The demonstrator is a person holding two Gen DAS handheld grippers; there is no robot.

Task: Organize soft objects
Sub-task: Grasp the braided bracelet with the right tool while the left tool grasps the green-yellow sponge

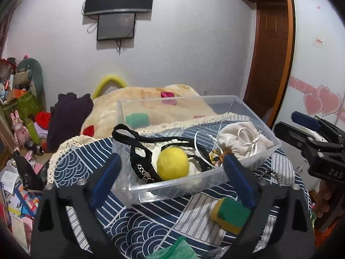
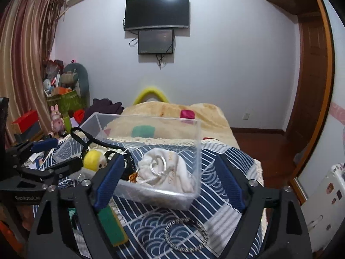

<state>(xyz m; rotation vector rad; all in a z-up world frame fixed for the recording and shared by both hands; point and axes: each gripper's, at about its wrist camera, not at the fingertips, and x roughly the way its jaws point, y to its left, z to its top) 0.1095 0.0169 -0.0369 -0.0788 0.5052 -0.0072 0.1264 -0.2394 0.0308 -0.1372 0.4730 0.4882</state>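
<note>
A clear plastic box (image 1: 172, 191) (image 2: 194, 151) stands on a blue patterned cloth (image 1: 138, 222) (image 2: 217, 196). Inside lie a yellow plush ball (image 1: 172, 163) (image 2: 92, 159), a white drawstring pouch (image 1: 241, 139) (image 2: 166, 172) and a black strap (image 1: 129, 135) (image 2: 86, 138). A green and yellow sponge (image 1: 229, 214) (image 2: 112, 226) lies on the cloth in front of the box. A silver-black chain bracelet (image 2: 186, 235) lies on the cloth. My left gripper (image 1: 172, 183) is open and empty before the box. My right gripper (image 2: 170, 185) is open and empty over the box's near right corner; it also shows in the left wrist view (image 1: 310, 133).
A green cloth (image 1: 179, 249) lies at the near edge. A beige blanket (image 1: 151, 101) (image 2: 172, 112) covers the bed behind. Dark clothes (image 1: 69, 116) and cluttered toys and boxes (image 2: 62, 99) stand at left. A wooden door (image 2: 310, 75) is at right.
</note>
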